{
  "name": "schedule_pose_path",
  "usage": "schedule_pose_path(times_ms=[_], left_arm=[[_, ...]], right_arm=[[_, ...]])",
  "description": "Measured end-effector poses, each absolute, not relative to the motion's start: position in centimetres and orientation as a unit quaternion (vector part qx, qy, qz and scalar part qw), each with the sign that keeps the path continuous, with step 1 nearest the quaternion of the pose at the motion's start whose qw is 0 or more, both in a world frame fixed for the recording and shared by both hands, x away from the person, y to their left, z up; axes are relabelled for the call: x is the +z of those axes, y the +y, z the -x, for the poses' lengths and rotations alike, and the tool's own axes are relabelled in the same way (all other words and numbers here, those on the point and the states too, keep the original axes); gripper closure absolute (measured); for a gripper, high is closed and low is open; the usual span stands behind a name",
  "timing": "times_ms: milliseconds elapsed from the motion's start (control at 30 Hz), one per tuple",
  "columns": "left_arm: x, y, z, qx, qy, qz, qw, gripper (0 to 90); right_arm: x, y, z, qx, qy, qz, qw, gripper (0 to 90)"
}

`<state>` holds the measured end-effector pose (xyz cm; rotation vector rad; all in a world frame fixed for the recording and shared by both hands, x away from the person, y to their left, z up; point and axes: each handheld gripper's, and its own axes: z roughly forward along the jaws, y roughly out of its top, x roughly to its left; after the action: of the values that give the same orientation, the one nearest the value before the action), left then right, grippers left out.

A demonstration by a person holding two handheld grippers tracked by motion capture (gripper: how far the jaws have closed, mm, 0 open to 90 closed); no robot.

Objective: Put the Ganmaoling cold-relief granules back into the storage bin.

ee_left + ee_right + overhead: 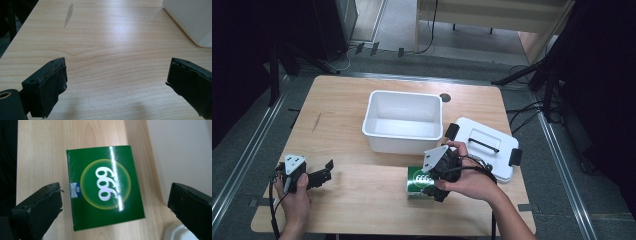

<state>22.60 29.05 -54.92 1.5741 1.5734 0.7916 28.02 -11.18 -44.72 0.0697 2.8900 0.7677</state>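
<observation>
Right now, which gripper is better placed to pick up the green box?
Right. The right gripper hangs open directly over the green box, jaws on either side. The left gripper sits open near the table's left edge, over bare wood.

The glossy green cardboard box (pixel 416 182) I am working on lies flat on the light wooden table (pixel 362 200), near its front edge and just in front of the white rectangular plastic tub (pixel 403 121). In my right gripper view the box (pixel 105 187) shows its broad top face: a yellow-green ringed circle with white "999" lettering, plus a small blue-and-white label at one edge. The face is closed and undented, with a glare streak across it. The box sits slightly skewed to the wood grain.
</observation>
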Motion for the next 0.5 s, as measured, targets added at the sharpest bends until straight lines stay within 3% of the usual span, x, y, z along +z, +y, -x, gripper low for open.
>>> schedule_pose_path(times_ms=[500], left_arm=[[-54.9, 29.1, -22.6, 0.309, 0.616, -0.616, 0.381, 3.1]], right_arm=[[-47.2, -9.5, -28.4, 0.220, 0.974, -0.015, 0.044, 0.6]])
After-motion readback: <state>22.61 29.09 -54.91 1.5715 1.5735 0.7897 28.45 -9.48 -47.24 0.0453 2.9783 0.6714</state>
